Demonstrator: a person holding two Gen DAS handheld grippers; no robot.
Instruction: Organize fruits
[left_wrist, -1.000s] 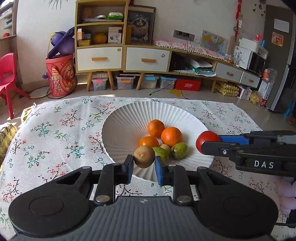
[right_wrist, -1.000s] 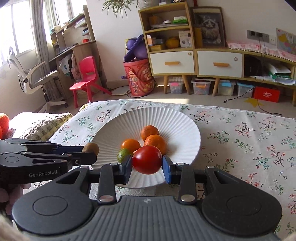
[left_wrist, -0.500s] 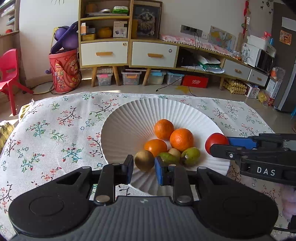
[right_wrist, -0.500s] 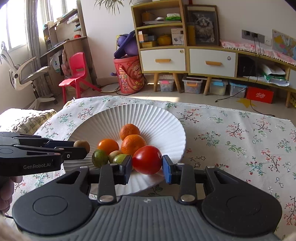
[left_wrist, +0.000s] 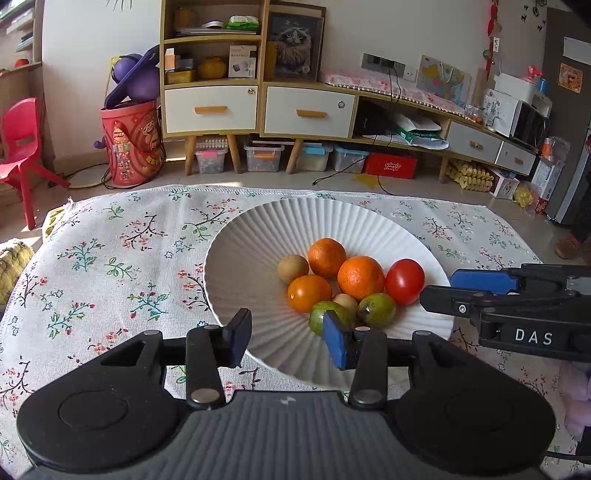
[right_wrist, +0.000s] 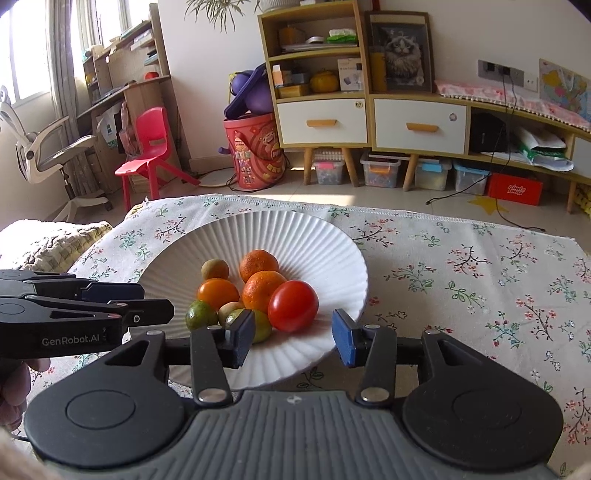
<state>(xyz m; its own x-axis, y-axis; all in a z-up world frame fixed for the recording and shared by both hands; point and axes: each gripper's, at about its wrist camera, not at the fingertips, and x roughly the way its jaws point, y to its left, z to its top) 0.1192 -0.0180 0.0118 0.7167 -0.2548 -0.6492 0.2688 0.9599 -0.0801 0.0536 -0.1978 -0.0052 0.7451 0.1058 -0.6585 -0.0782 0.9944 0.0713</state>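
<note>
Floral tablecloth bears a white plate; both tools just opened, empty.

My left wrist camera looks forward and down along its fingers from the near left edge of the white ribbed plate. My right wrist camera does likewise from the near right. Both are close in, sharing plate, floral tablecloth and shelving unit.
</note>
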